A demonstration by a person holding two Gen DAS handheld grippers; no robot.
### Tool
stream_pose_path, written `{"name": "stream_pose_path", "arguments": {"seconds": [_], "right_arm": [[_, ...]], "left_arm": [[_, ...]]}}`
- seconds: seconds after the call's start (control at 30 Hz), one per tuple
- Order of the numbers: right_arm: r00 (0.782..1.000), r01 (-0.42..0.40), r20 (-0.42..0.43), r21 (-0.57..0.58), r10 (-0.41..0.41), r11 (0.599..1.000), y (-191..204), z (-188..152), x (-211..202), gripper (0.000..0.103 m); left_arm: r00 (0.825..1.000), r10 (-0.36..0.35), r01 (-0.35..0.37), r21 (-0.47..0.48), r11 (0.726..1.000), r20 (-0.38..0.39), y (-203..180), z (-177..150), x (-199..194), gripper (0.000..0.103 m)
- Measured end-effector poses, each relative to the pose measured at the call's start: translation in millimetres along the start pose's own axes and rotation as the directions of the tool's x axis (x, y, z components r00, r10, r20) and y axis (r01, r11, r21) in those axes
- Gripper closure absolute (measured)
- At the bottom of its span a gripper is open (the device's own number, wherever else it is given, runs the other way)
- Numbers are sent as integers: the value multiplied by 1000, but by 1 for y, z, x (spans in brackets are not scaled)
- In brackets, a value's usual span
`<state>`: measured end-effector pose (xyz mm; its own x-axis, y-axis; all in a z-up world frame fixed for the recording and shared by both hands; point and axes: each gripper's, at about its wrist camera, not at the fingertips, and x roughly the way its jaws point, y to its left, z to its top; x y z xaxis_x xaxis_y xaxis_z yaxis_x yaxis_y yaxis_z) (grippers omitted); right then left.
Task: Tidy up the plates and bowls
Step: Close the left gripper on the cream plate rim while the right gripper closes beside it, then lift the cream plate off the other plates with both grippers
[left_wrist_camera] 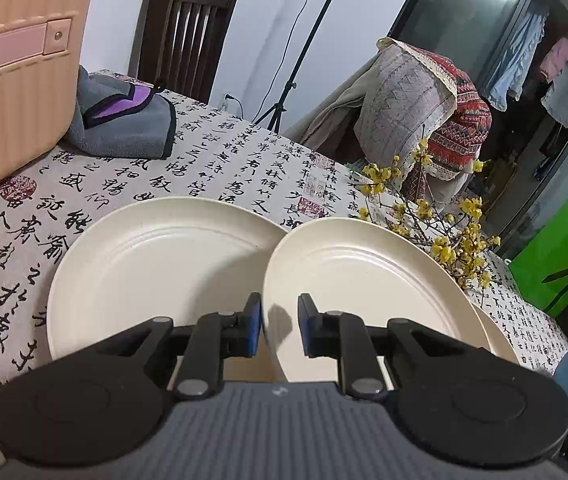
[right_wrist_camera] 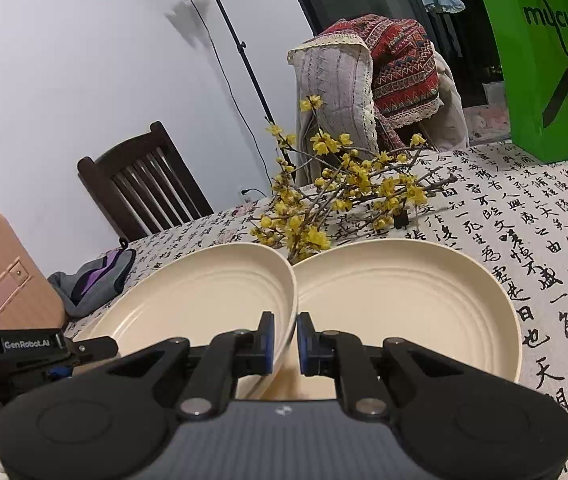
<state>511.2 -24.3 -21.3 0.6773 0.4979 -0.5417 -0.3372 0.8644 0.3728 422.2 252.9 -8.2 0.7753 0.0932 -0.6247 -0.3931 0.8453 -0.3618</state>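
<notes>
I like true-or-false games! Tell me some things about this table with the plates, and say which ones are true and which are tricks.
1. The plates are cream-coloured. True.
2. Yellow flowers lie on the table behind the plates. True.
3. The shopping bag is red. False: it is green.
4. The tablecloth is plain white. False: it is covered in black writing.
5. The right gripper holds nothing. False: it is shut on the rim of the nearer plate, the one on the left in its view.
</notes>
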Motion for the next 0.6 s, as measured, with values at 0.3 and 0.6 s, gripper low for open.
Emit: {"name": "stream_pose_path", "arguments": {"seconds": [0.3, 0.6], "right_arm": [[1000, 18, 5, -52, -18, 998, 7, -2, -1, 91], [999, 34, 12, -69, -34, 997, 11, 0, -6, 92]], "left_arm": [[1000, 13, -14, 10, 1000, 12, -1, 0, -2, 83], [999, 29, -30, 48, 998, 19, -7, 0, -5, 83]]}}
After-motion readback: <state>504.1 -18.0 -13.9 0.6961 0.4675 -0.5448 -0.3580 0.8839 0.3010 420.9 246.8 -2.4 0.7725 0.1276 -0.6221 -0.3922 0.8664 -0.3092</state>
